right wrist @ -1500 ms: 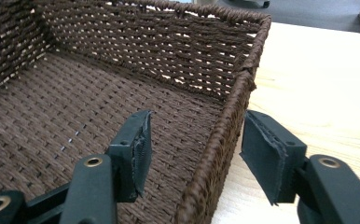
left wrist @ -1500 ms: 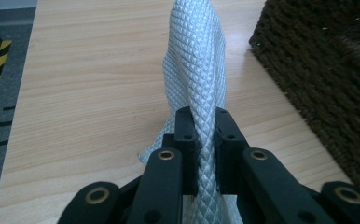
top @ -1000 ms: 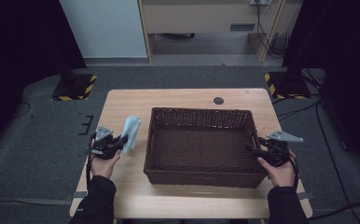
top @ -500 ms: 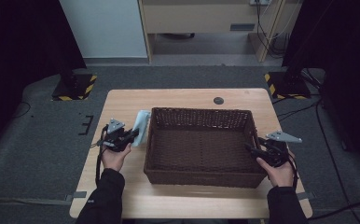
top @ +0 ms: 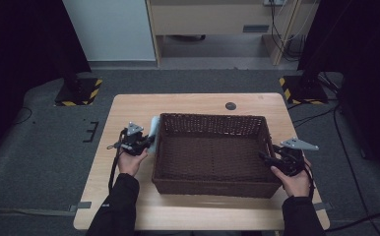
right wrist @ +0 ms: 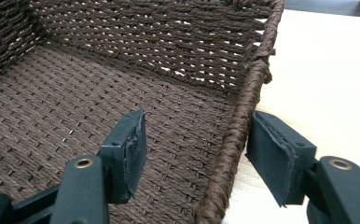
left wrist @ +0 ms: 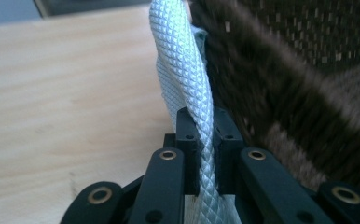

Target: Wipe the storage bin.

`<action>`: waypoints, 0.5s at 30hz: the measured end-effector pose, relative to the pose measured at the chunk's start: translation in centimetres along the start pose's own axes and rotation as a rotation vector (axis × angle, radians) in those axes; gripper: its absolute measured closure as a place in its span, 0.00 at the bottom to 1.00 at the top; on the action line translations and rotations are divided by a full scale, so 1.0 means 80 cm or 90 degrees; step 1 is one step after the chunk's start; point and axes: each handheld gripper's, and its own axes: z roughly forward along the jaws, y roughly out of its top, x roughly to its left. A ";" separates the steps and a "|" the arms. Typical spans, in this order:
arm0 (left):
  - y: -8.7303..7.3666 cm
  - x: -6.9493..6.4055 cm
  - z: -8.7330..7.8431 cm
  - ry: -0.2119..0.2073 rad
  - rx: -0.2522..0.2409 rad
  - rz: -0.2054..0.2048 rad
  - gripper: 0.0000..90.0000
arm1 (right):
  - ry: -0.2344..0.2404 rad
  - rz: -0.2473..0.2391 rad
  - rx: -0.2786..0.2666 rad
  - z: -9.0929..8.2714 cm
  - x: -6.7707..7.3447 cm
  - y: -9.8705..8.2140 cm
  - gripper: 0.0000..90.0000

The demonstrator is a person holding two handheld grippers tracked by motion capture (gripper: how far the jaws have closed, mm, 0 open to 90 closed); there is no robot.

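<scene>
From where I steer, the woven basket (top: 210,150) is the big obstacle: its left wall rises just beside my left gripper (top: 146,142), and the pale cloth (left wrist: 183,65) pinched in that gripper stands against that wall, so the only way in is over the rim. My right gripper (right wrist: 194,149) straddles the right rim, one jaw inside, one outside, neither pad on it. Beyond each gripper's outer side lies bare bench (top: 129,110); a small dark disc (top: 231,105) sits past the far wall.
</scene>
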 end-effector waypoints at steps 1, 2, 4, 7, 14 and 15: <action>-0.003 0.000 0.003 0.000 0.010 0.003 0.92 | 0.001 0.002 0.000 0.000 0.000 0.000 0.42; -0.005 -0.001 0.007 0.000 0.020 0.006 0.92 | 0.001 0.002 -0.001 0.000 0.000 0.000 0.42; -0.009 -0.002 0.012 -0.013 0.033 0.002 0.92 | 0.000 -0.001 0.000 0.000 0.000 0.000 0.42; -0.008 -0.005 0.012 -0.015 0.031 0.017 0.92 | 0.001 -0.002 -0.002 0.000 0.000 -0.001 0.42; 0.013 -0.003 -0.018 -0.018 -0.057 0.027 0.92 | 0.002 0.000 -0.002 0.000 0.000 -0.001 0.42; 0.017 -0.004 -0.022 -0.025 -0.066 0.033 0.92 | 0.003 0.000 -0.002 0.000 0.000 -0.001 0.42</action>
